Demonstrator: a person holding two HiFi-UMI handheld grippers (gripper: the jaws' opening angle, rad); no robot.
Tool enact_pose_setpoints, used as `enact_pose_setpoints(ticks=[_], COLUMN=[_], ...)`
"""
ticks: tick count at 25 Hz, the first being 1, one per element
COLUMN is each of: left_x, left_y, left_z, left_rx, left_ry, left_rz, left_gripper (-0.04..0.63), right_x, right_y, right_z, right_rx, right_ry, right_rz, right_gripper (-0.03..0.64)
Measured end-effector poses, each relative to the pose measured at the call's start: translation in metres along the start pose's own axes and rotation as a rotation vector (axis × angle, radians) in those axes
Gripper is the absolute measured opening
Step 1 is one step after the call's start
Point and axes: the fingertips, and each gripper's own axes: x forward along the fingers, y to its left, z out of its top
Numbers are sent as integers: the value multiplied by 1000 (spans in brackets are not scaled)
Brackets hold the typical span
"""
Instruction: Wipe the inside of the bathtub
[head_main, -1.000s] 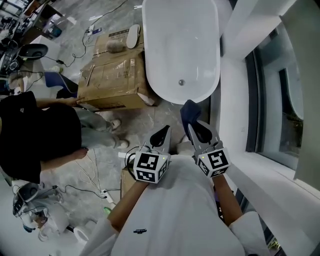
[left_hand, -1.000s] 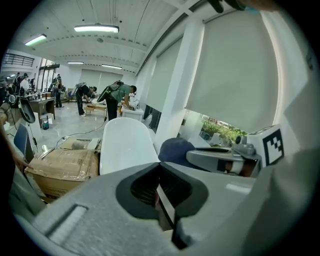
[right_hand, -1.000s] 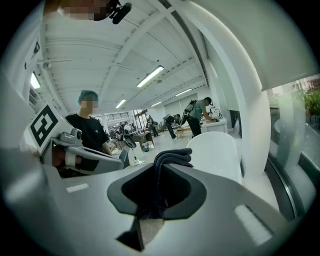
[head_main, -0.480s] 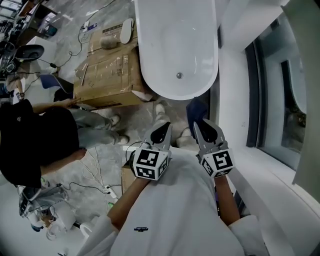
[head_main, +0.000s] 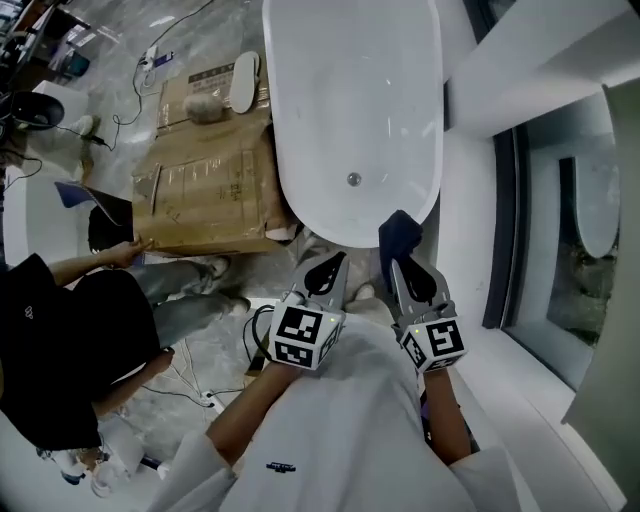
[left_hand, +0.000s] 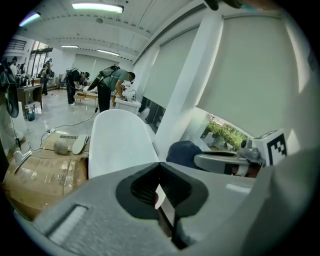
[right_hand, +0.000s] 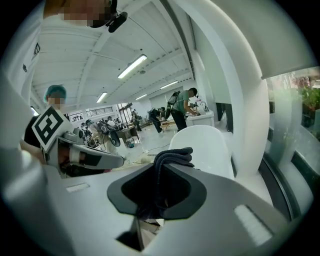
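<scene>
I stand at the near end of the bathtub (head_main: 355, 100), which fills the upper middle of the head view. Its white inside is bare, with the drain (head_main: 352, 179) low in the basin. As I judge it, the wiping has not begun: this is the approach, with the cloth in my grip but not yet down on the tub's surface. The next move calls for reaching forward over the near rim and laying the cloth flat against the inner wall. It needs enough press to drag without the cloth slipping free.

At the left, a cardboard box (head_main: 200, 190) sits against the tub's side. My left tongs (head_main: 323, 270), in the lower middle, are pressed together with nothing between them, and they hover short of the rim, touching nothing. Just to their right, my right tongs (head_main: 405, 268) are clamped on a dark blue cloth (head_main: 400, 232). Its bunched folds stick out past the tips and, seen from above, overlap the tub's near rim. I cannot tell whether it touches there.
</scene>
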Motion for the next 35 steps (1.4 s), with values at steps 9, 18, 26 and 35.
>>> enact_pose_setpoints(ticks=[9, 18, 26, 35], left_x=[31, 73, 135, 219], left_y=[128, 190, 197, 225], left_z=[58, 69, 78, 50], left_rx=[-64, -143, -177, -293], left_ry=[7, 35, 33, 13], left_rz=[-12, 1, 74, 209], left_gripper=[-2, -2, -2, -2], right_x=[123, 204, 260, 330], right_y=[20, -11, -76, -159], right_z=[61, 75, 55, 9], right_rx=[-132, -143, -154, -280], right_ry=[83, 123, 203, 268], right_rz=[32, 23, 72, 184], right_gripper=[55, 55, 54, 55])
